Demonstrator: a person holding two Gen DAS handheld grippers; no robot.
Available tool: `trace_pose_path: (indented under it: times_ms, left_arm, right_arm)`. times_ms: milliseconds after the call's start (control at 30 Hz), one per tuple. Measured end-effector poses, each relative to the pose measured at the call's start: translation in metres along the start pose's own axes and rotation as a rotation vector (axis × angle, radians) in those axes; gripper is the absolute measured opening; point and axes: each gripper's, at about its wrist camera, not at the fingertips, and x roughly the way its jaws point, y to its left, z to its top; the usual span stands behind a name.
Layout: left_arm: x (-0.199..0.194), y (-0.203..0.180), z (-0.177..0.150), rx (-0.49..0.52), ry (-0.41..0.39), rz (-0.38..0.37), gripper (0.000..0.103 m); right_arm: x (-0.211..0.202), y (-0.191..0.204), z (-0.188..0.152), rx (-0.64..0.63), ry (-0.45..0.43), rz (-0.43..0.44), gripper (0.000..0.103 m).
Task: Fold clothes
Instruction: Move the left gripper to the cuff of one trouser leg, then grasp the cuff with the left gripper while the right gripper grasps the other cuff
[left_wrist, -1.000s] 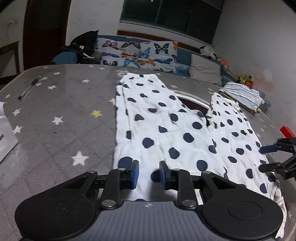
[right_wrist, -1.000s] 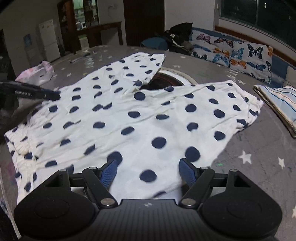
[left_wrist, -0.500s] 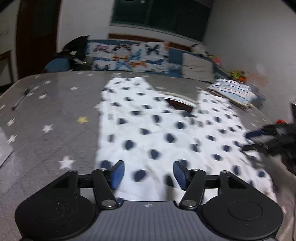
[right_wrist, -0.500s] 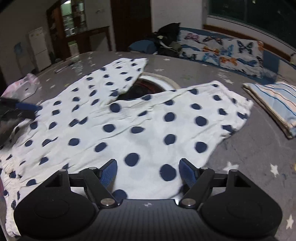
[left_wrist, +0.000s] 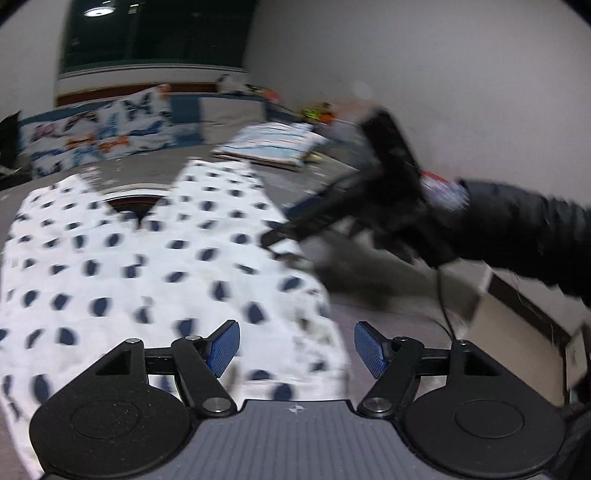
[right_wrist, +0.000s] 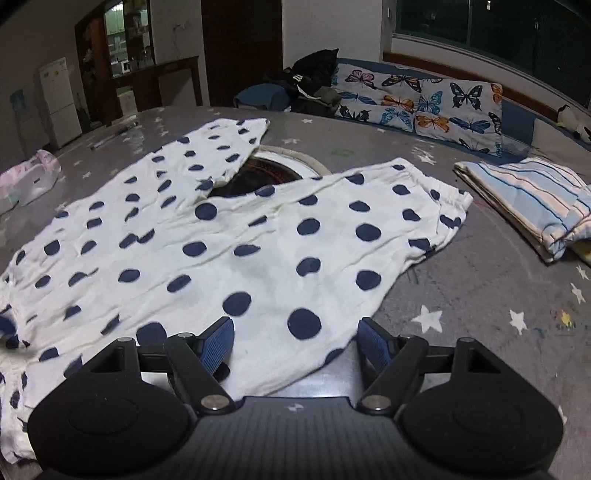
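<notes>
White trousers with navy dots (right_wrist: 258, 240) lie spread flat on the grey star-patterned table (right_wrist: 480, 295), legs pointing away. In the blurred left wrist view the trousers (left_wrist: 147, 258) fill the left half. My left gripper (left_wrist: 297, 349) hovers over their right edge with its jaws opening. The cloth lies under the gap and the pads do not press on it. My right gripper (right_wrist: 295, 343) stands open above the near edge of one trouser leg, gripping nothing. In the left wrist view that right gripper (left_wrist: 277, 230) shows as a dark blur on a black sleeve (left_wrist: 517, 236).
A folded striped cloth (right_wrist: 532, 199) lies at the table's right. Butterfly cushions (right_wrist: 417, 99) line the back. A round inset (right_wrist: 273, 173) shows between the trouser legs. A plastic bag (right_wrist: 26, 181) sits far left, and a cardboard box (left_wrist: 517, 325) stands right of the table.
My left gripper swung right across the trousers and rolled, its jaws going from nearly shut to wide. The right gripper and sleeve came into its view. The right gripper drifted slightly and stayed open.
</notes>
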Motion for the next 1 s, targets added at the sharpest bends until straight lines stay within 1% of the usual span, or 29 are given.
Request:
trace_pose_path:
  times_ms: [67,167,233,300,333,400,433,500,533,567,600,700,833,867,933,1000]
  left_arm:
    - [0.008,-0.011,-0.003,0.044,0.013,-0.004,0.072]
    - [0.021,-0.022,-0.01,0.109,0.033,0.018,0.071]
    - [0.027,-0.026,-0.014,0.144,0.041,0.036,0.065]
    - [0.032,-0.029,-0.018,0.173,0.053,0.051,0.064]
    - [0.035,-0.03,-0.019,0.186,0.059,0.06,0.058]
    - [0.037,-0.029,-0.021,0.201,0.064,0.069,0.051]
    - [0.038,-0.028,-0.021,0.206,0.066,0.073,0.045]
    - [0.038,-0.023,-0.02,0.195,0.064,0.066,0.039]
    - [0.038,-0.019,-0.018,0.181,0.063,0.057,0.033]
    - [0.037,-0.017,-0.017,0.169,0.062,0.05,0.029]
    - [0.036,-0.015,-0.015,0.159,0.059,0.041,0.024]
    - [0.034,-0.008,-0.011,0.12,0.05,0.018,0.017]
    - [0.03,-0.002,-0.008,0.069,0.035,-0.006,0.015]
    - [0.029,-0.001,-0.008,0.06,0.032,-0.011,0.015]
    - [0.027,0.001,-0.007,0.038,0.03,-0.023,0.015]
    - [0.027,0.002,-0.007,0.017,0.027,-0.032,0.015]
  right_arm:
    - [-0.002,-0.002,-0.001,0.008,-0.001,-0.003,0.076]
    - [-0.004,-0.009,0.0,0.032,-0.006,-0.01,0.075]
    - [-0.004,-0.018,0.003,0.06,-0.01,-0.014,0.073]
    - [-0.003,-0.029,0.006,0.098,-0.013,-0.022,0.071]
    - [-0.002,-0.036,0.009,0.12,-0.015,-0.028,0.07]
    - [0.001,-0.048,0.013,0.154,-0.021,-0.037,0.067]
    - [0.004,-0.055,0.016,0.174,-0.024,-0.046,0.065]
    - [0.011,-0.073,0.023,0.221,-0.028,-0.072,0.061]
    - [0.017,-0.083,0.028,0.244,-0.028,-0.088,0.06]
    - [0.021,-0.09,0.032,0.256,-0.028,-0.098,0.059]
    - [0.025,-0.096,0.036,0.269,-0.029,-0.108,0.056]
    - [0.043,-0.118,0.05,0.309,-0.038,-0.145,0.051]
    - [0.063,-0.14,0.064,0.363,-0.049,-0.166,0.046]
    - [0.068,-0.143,0.067,0.37,-0.051,-0.169,0.046]
    - [0.077,-0.15,0.073,0.384,-0.056,-0.175,0.041]
    - [0.084,-0.153,0.078,0.385,-0.064,-0.185,0.04]
